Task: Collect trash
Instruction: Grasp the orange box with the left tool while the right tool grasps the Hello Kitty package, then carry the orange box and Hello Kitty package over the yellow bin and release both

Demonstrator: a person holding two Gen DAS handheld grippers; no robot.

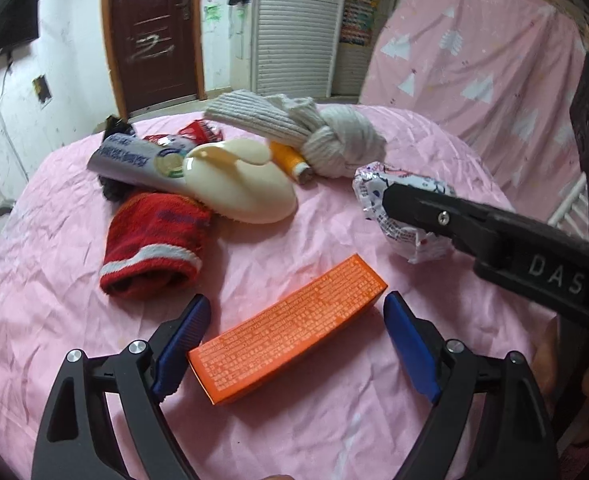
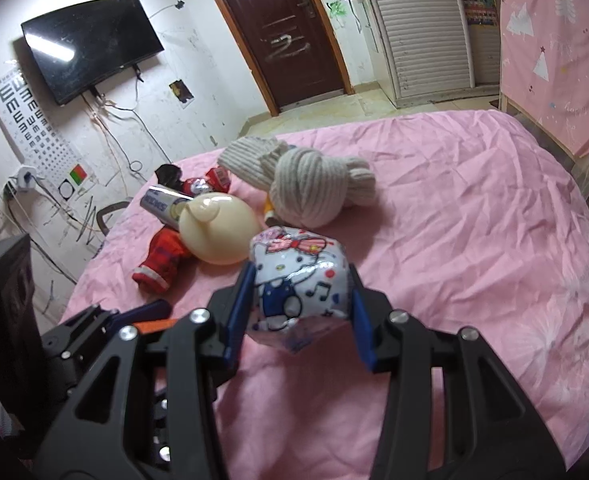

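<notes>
Wrapper (image 2: 300,280), crumpled: pinched by right hand-held gripper (image 2: 300,300) for removal. Orange box (image 1: 288,328): straddled by spread left hand-held gripper (image 1: 296,316), apparently pre-grasp.

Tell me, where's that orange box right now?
The orange box lies on the pink sheet, in the left wrist view, between the open fingers of the left gripper, just right of the red sock.

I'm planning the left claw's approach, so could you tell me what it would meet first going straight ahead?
The left claw is open around the near end of the orange box, so the box comes first; depth is hard to judge.
</notes>
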